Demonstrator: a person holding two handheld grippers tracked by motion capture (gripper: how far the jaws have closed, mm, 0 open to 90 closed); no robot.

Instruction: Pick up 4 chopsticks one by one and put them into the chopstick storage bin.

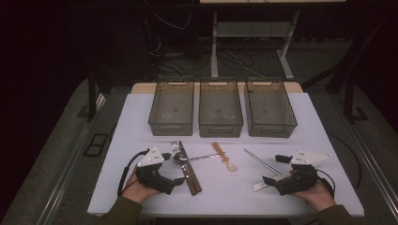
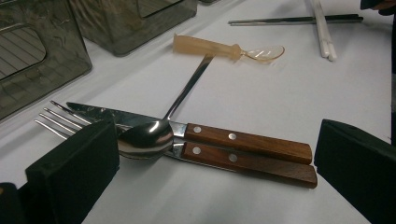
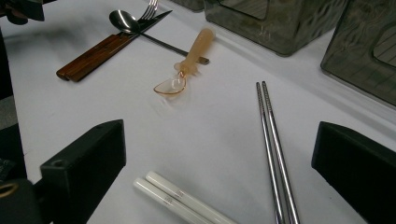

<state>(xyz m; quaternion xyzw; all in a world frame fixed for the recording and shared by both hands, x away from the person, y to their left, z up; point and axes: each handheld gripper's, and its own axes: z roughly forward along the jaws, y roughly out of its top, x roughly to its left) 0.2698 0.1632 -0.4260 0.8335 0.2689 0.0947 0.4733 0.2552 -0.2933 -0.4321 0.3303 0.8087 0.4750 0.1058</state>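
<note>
cutlery lies on the white table (image 1: 141, 117) in front of three grey bins (image 1: 221, 112) set in a row at the far side. left gripper (image 1: 174, 169) rests on the table in the person's left hand (image 1: 138, 187), its jaws spread wide with nothing between them – released, gripping nothing. just ahead of it lie a knife (image 2: 233, 140) and a fork (image 2: 252, 165), side by side and touching, wooden handles toward the near edge, blade and tines toward the bins. a metal spoon (image 2: 147, 137) lies with its bowl on top of the two where steel meets wood; its handle runs off toward a tan plastic spoon (image 2: 224, 48), whose thick handle lies across the metal handle's end.

in the left gripper view the metal spoon's bowl sits right by the left jaw, and the wooden handles stretch across the gap toward the other jaw without touching it.

right gripper (image 1: 278, 169) sits in the right hand (image 1: 317, 194) near the table's right front corner – jaws likewise wide apart and empty. between them on the cloth lie steel chopsticks (image 3: 273, 149), a close parallel pair, and white chopsticks (image 3: 180, 198), also paired, nearer the left jaw. neither pair touches a jaw as far as the right gripper view shows. in the high view the steel pair runs aslant from the table's middle toward this gripper, and the white pair pokes out beside its lower jaw.

the bins look empty.
</note>
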